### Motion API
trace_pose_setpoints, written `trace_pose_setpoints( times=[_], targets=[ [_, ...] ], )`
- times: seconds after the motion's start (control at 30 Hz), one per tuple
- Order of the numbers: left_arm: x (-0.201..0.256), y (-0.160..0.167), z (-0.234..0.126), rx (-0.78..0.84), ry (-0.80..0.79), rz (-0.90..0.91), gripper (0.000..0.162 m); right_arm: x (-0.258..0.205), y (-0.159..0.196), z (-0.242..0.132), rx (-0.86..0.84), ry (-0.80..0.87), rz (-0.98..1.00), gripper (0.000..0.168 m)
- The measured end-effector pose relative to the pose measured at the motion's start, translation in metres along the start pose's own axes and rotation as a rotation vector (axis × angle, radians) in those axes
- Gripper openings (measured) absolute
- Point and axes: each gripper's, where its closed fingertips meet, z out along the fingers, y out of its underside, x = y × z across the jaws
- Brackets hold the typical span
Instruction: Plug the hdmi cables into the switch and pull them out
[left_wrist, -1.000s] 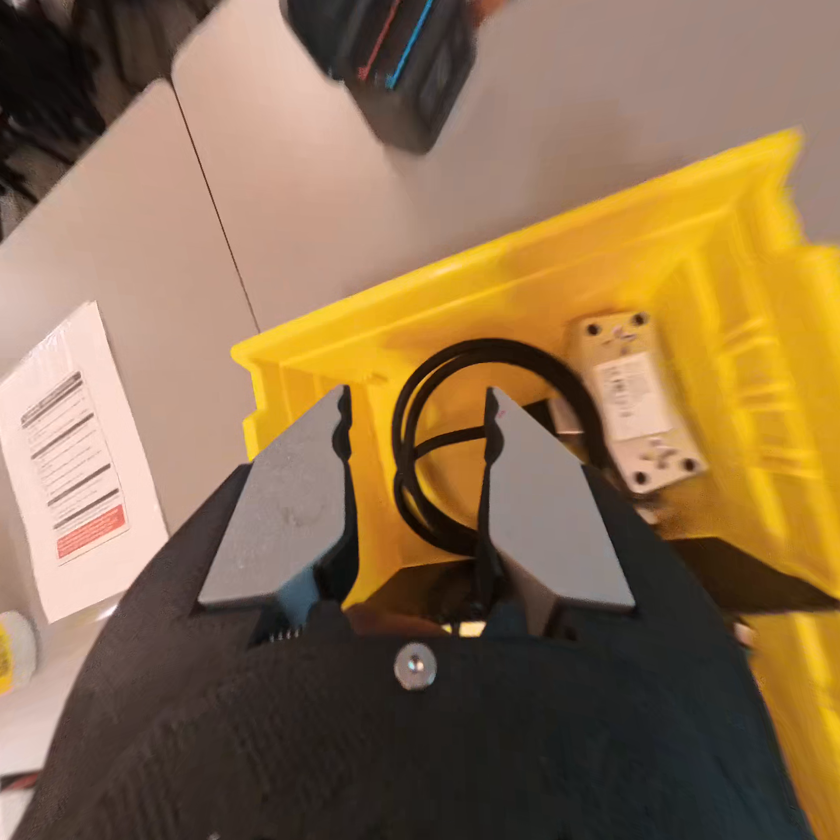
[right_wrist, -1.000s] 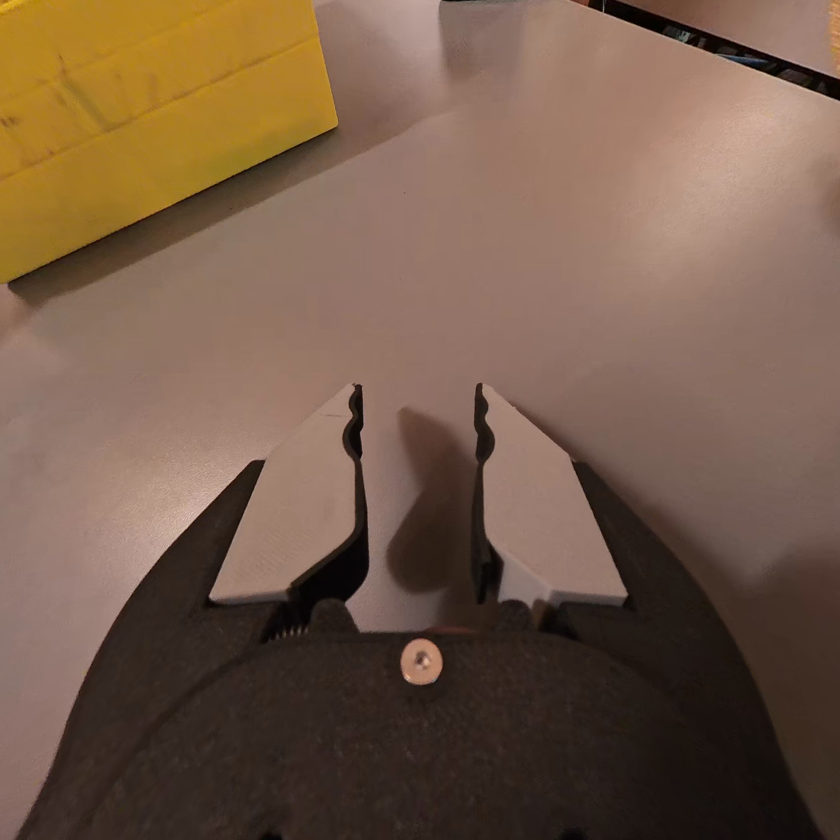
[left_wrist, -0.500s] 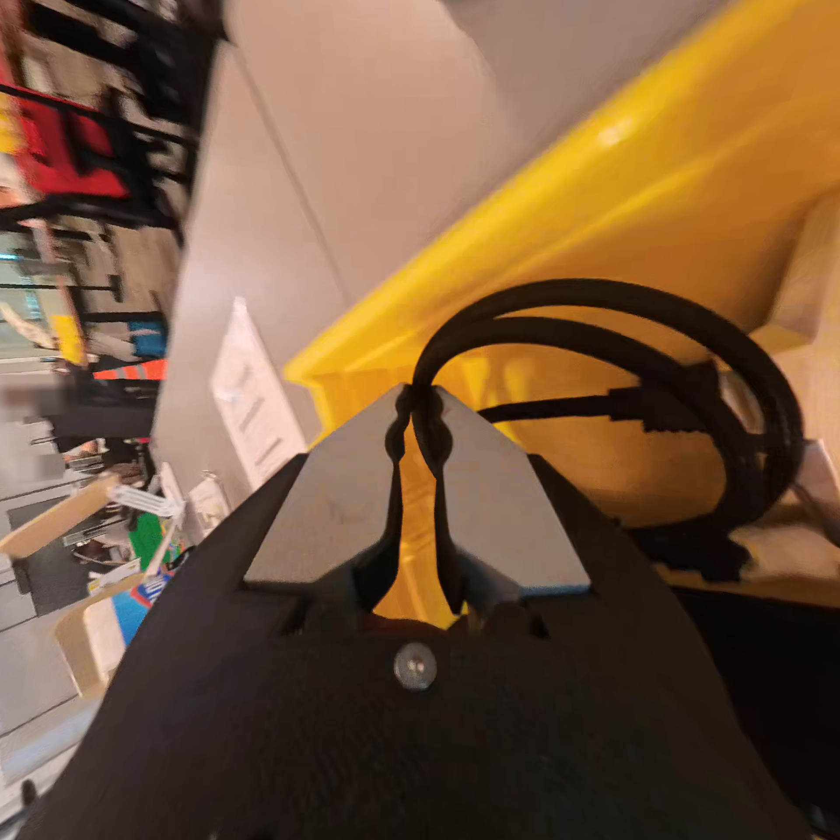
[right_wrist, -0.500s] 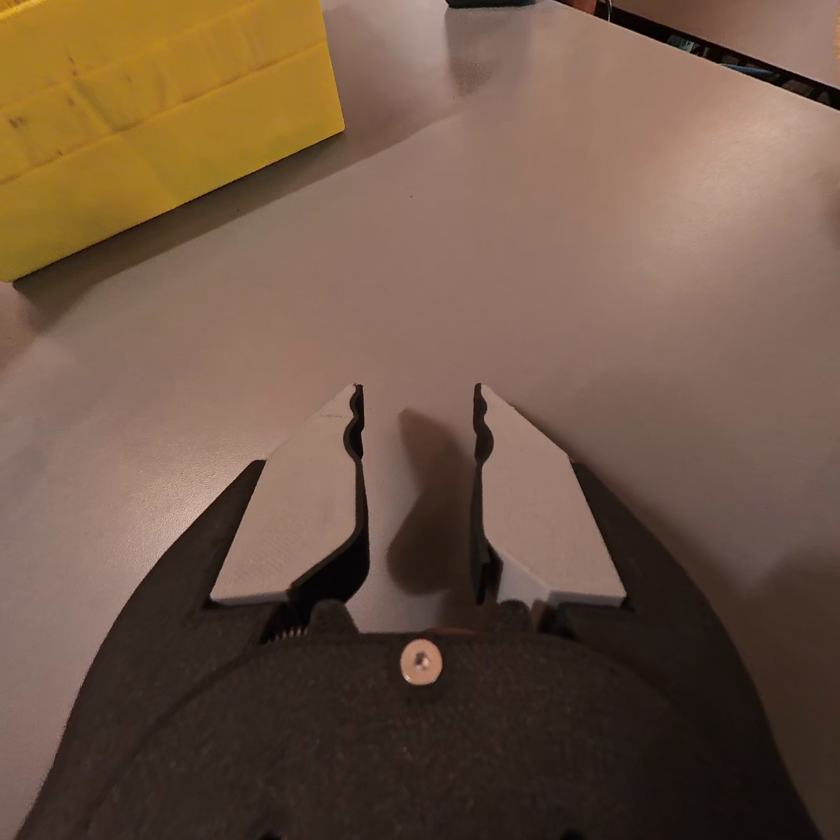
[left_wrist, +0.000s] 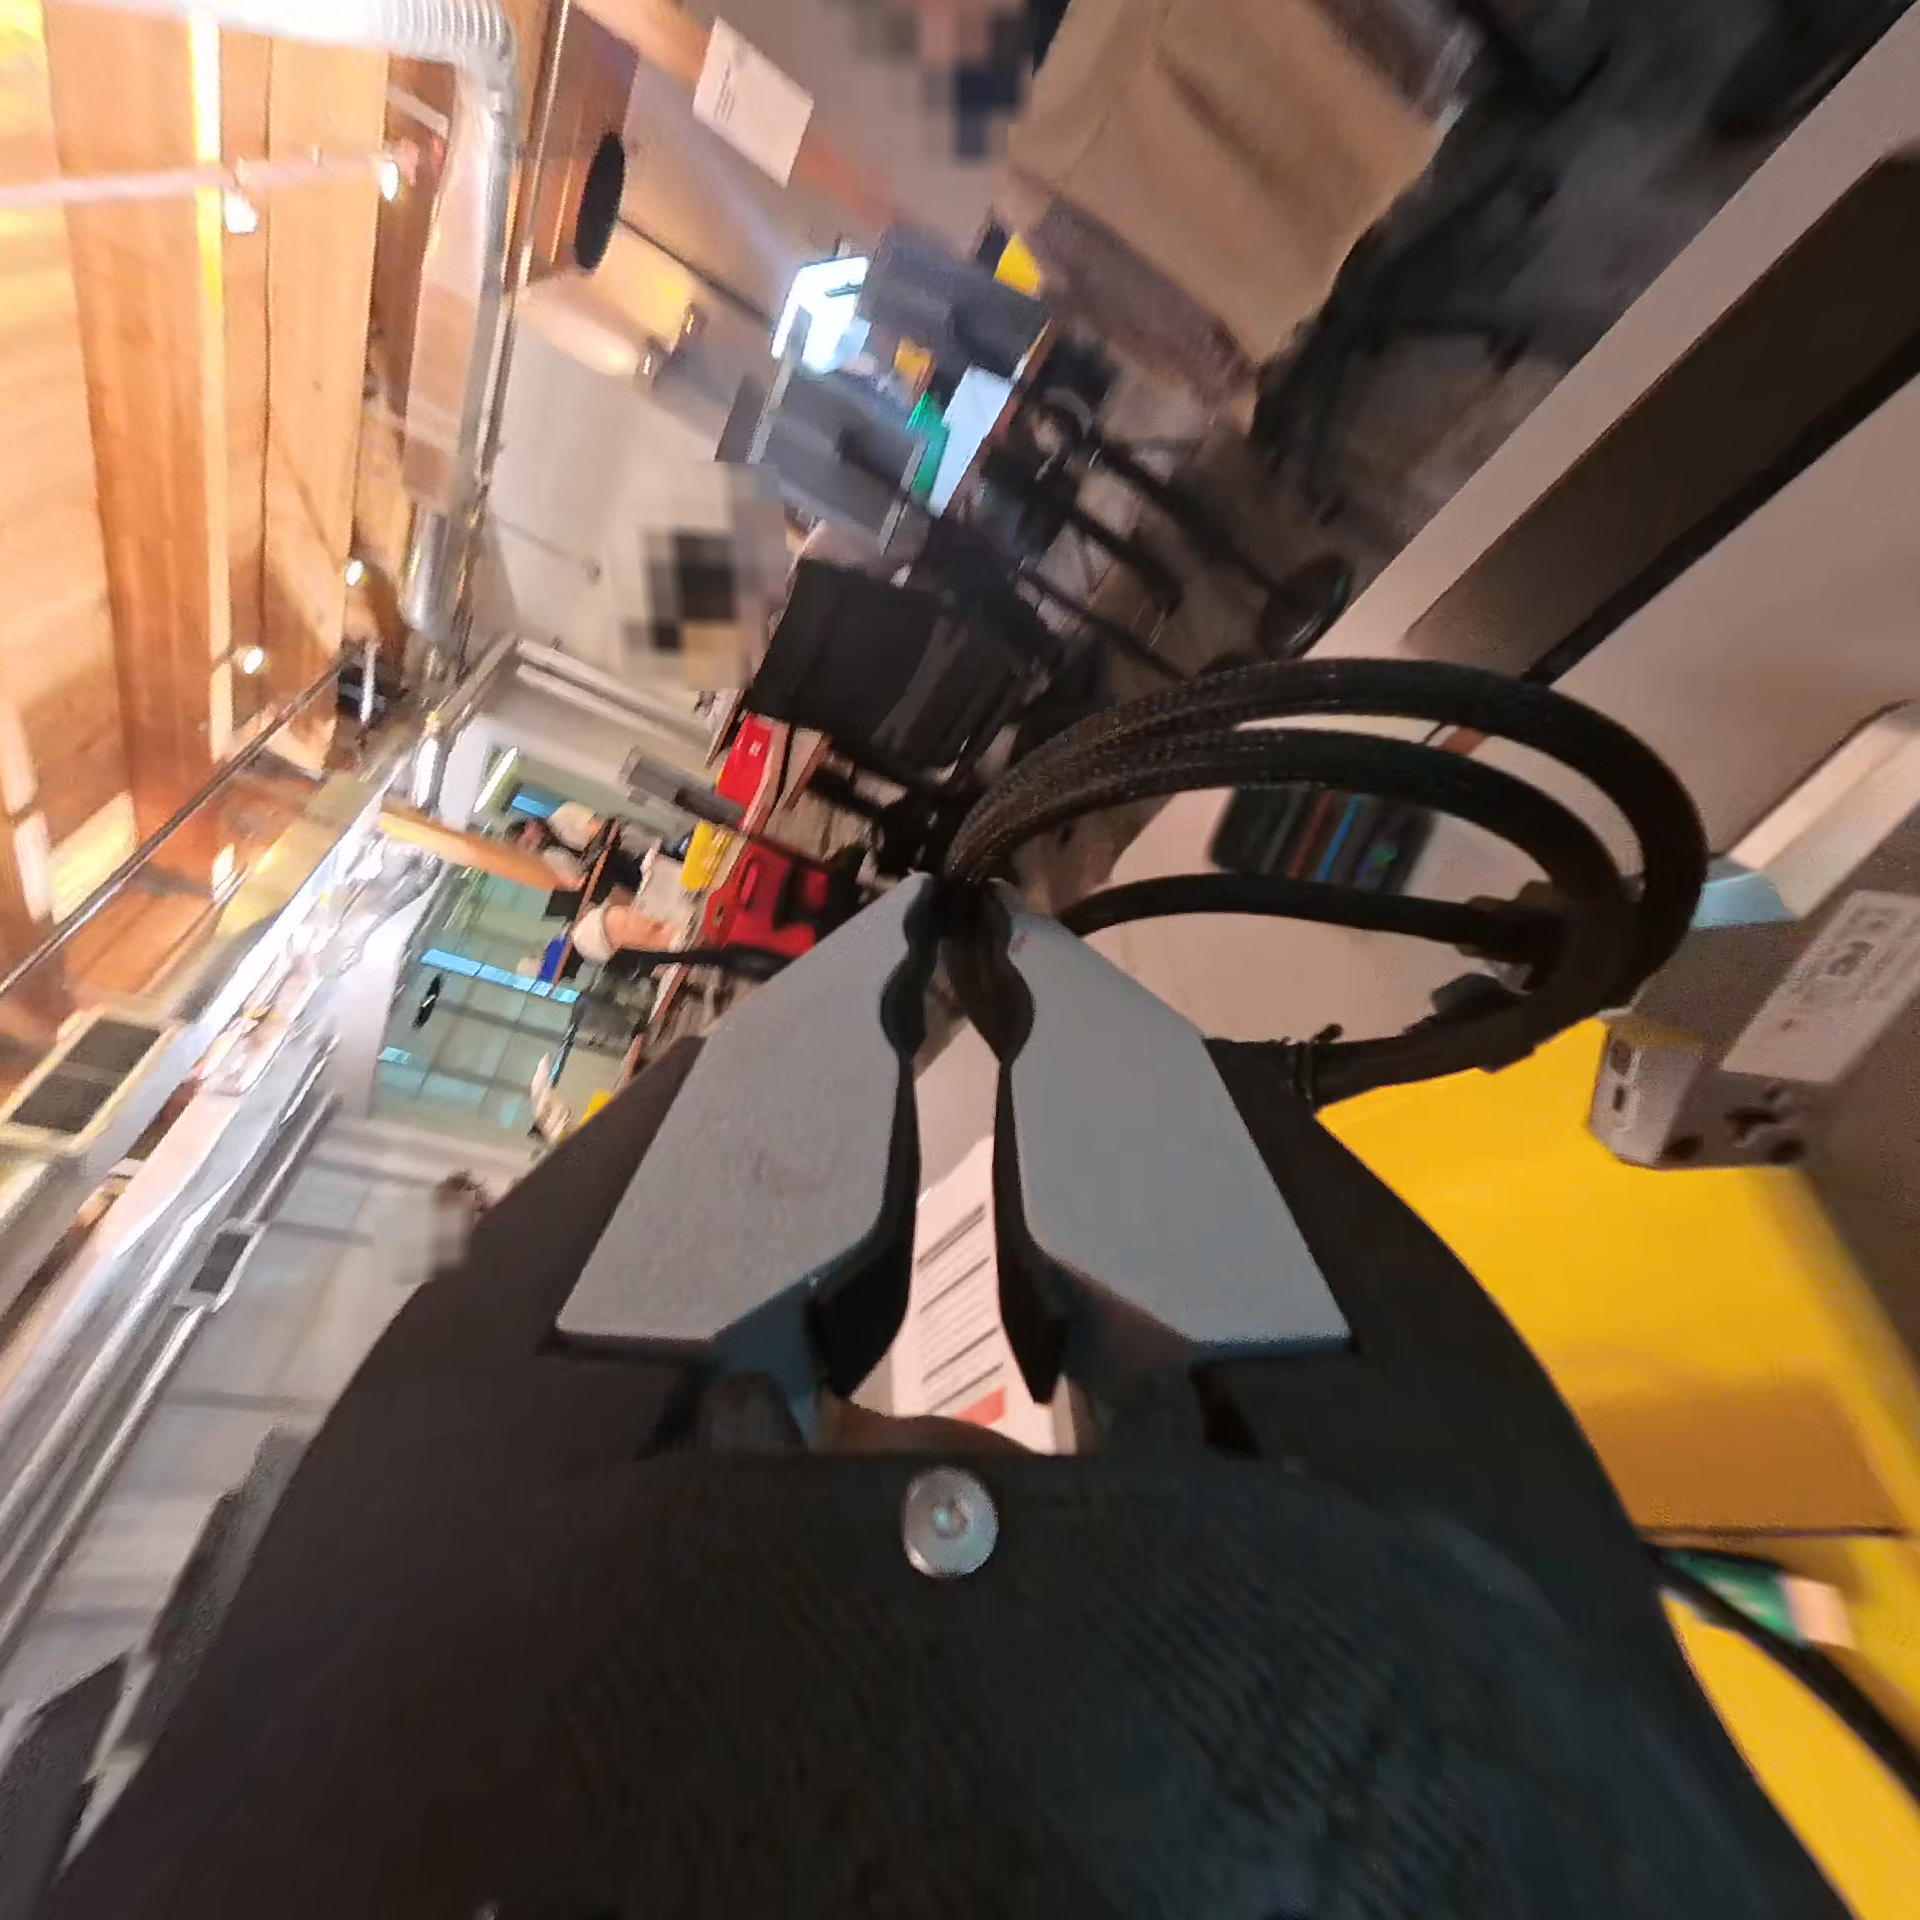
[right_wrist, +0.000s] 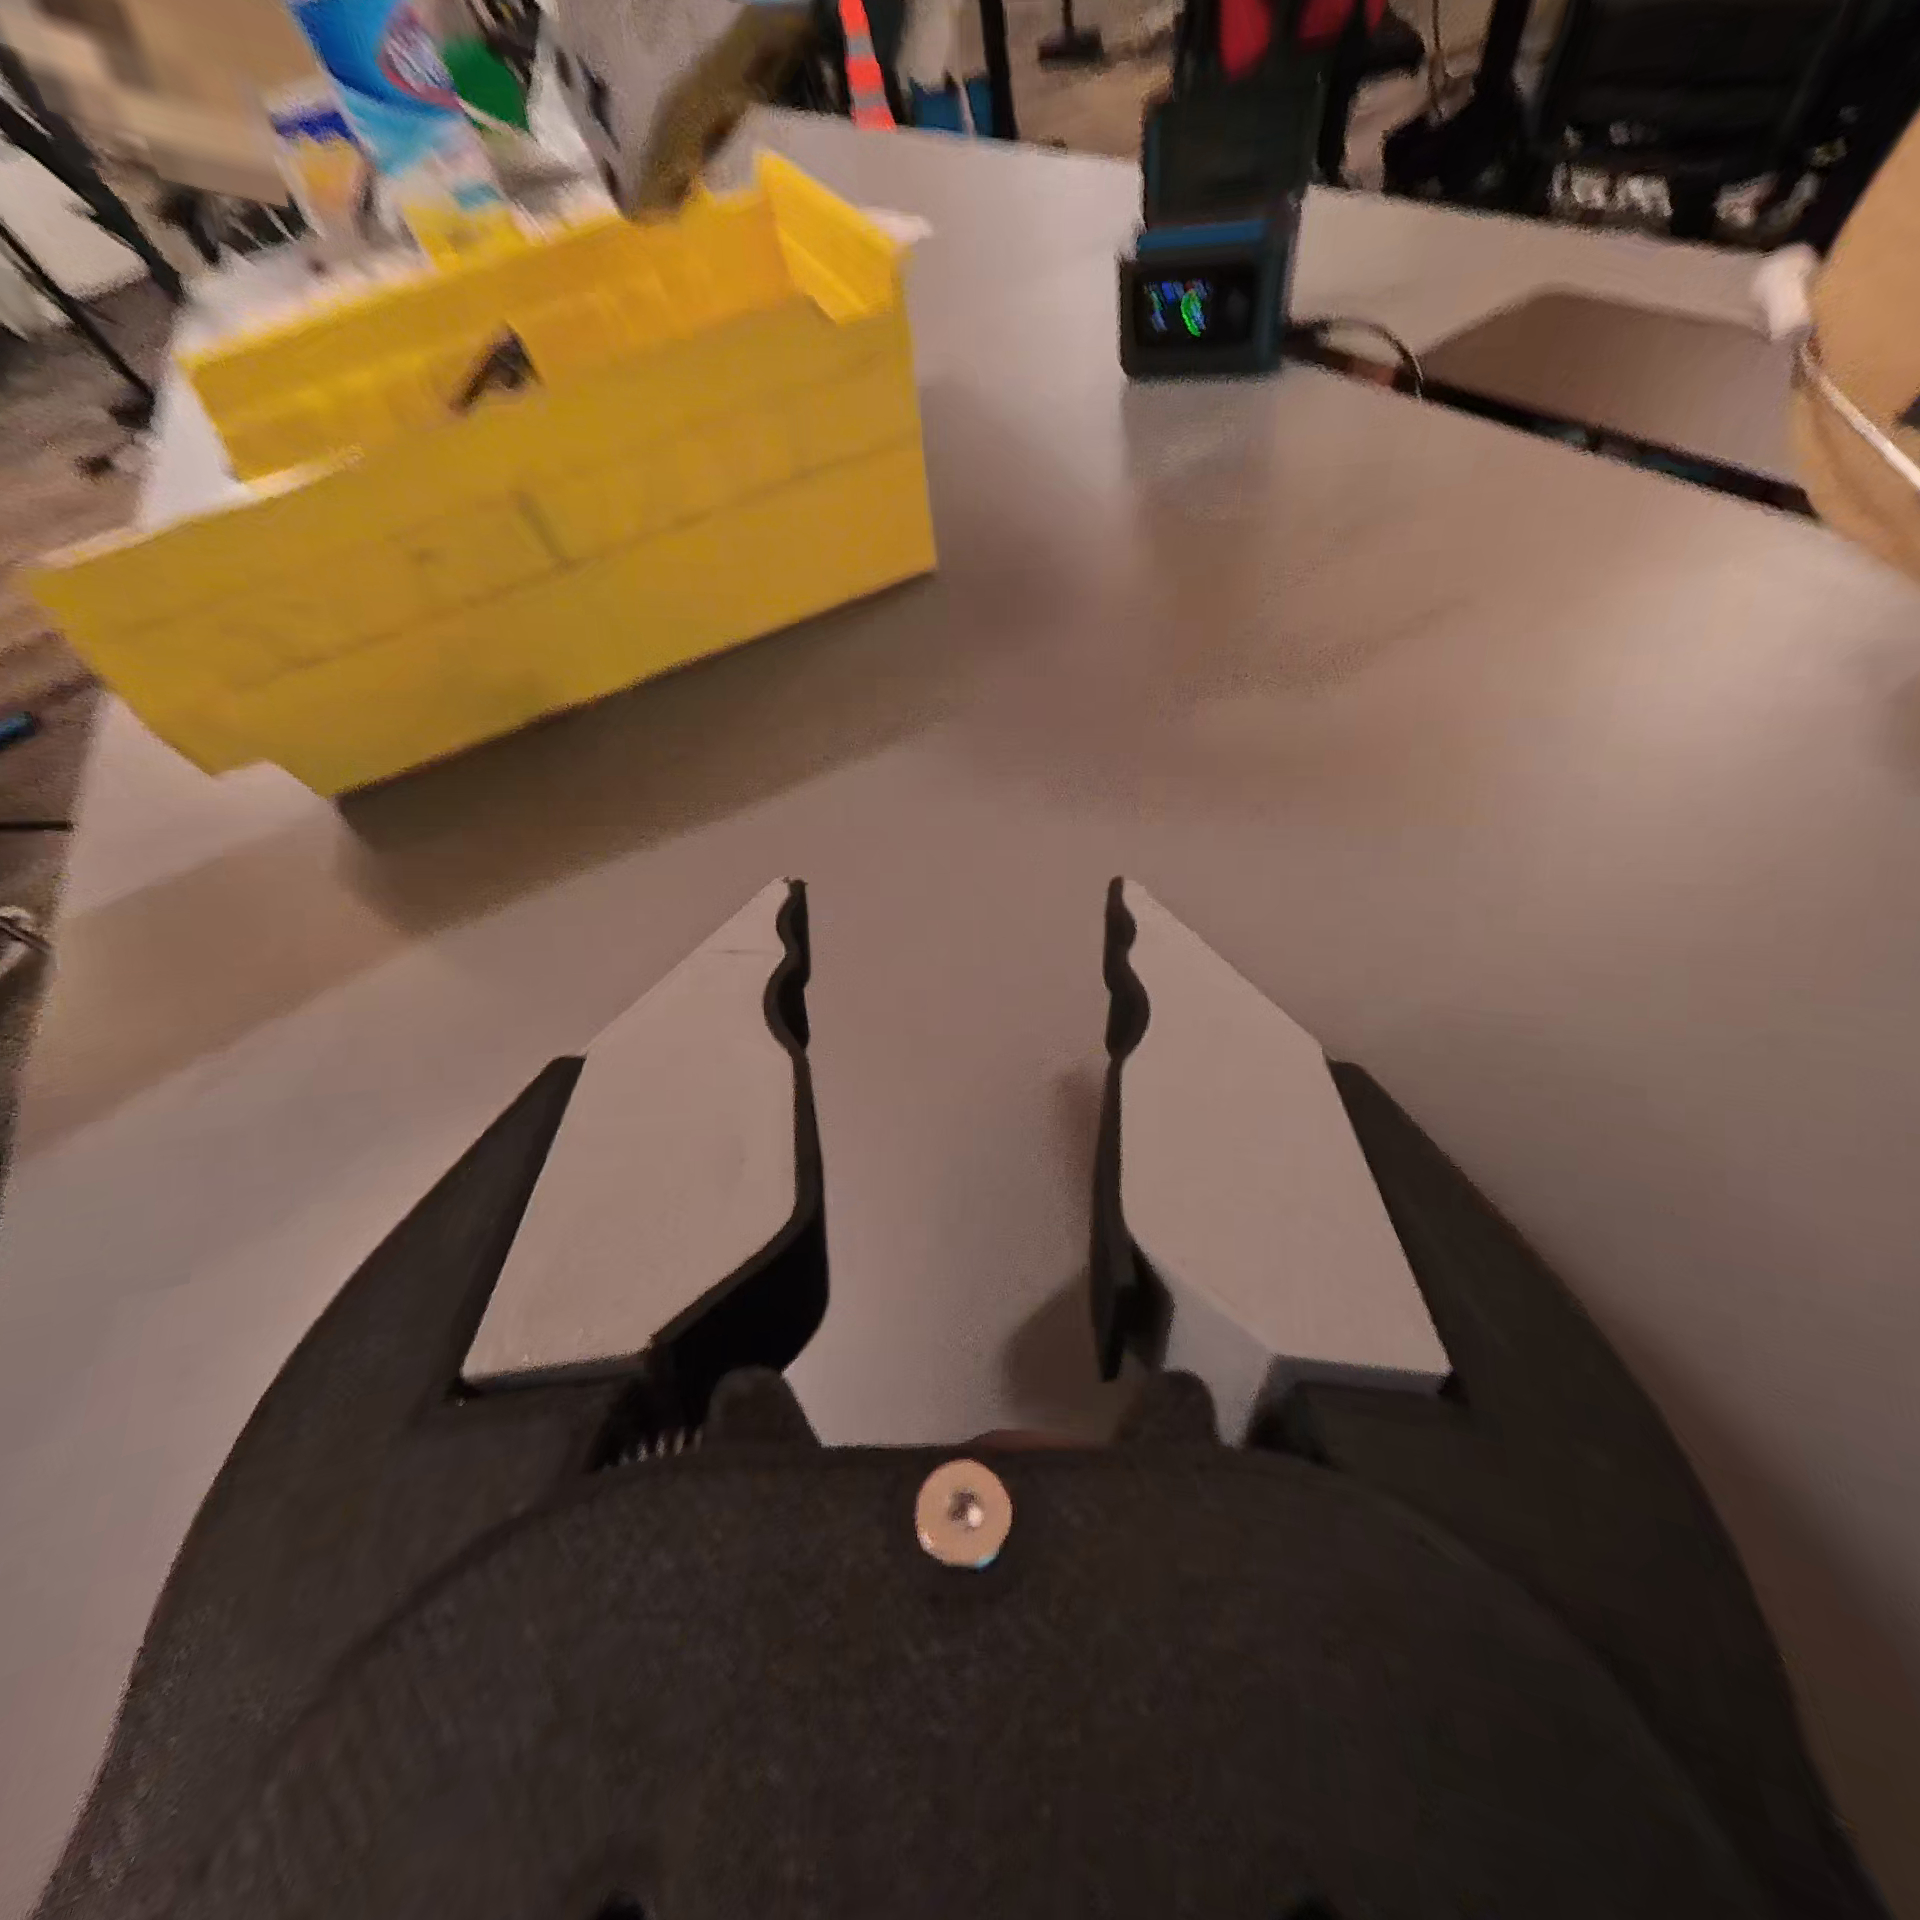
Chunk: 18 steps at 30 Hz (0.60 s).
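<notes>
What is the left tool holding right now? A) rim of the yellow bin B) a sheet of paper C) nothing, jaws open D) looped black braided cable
D: the left tool is shut on the looped black cable, pinched at the fingertips.

The left gripper (left_wrist: 961, 914) is rolled hard onto its side, so the room beyond it runs sideways. Its two grey fingers (left_wrist: 769, 1122) point toward 12 o'clock and meet at the tips, pinched on the black braided cables (left_wrist: 1351, 717), which arch away toward 2 o'clock. The right gripper (right_wrist: 956, 904) sits level, low over the table (right_wrist: 1351, 727), its fingers (right_wrist: 665, 1143) parted with bare space between them, aimed at 12 o'clock.
</notes>
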Motion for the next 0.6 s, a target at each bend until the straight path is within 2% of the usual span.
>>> trace_pose_setpoints(
  times=[0.2,0.27,0.33,0.4,0.43,0.47,0.6],
  targets=[
    [0.056,-0.086,-0.045,0.210,0.151,-0.069,0.005,-0.033,-0.049,-0.030,0.269,-0.196,0.005,0.081],
    [0.079,-0.105,-0.055,0.259,0.205,-0.107,0.006,-0.038,-0.061,-0.041,0.347,-0.229,0.010,0.082],
    [0.101,-0.121,-0.063,0.312,0.247,-0.141,0.006,-0.037,-0.068,-0.048,0.387,-0.232,0.025,0.073],
    [0.122,-0.131,-0.067,0.345,0.287,-0.166,0.006,-0.032,-0.070,-0.052,0.402,-0.223,0.036,0.058],
    [0.130,-0.133,-0.066,0.350,0.293,-0.173,0.006,-0.034,-0.070,-0.055,0.413,-0.246,0.037,0.038],
    [0.136,-0.133,-0.064,0.353,0.297,-0.177,0.006,-0.033,-0.070,-0.057,0.416,-0.253,0.044,0.028],
    [0.152,-0.123,-0.047,0.318,0.325,-0.201,0.006,-0.020,-0.061,-0.052,0.343,-0.203,0.045,0.026]
  ],
)
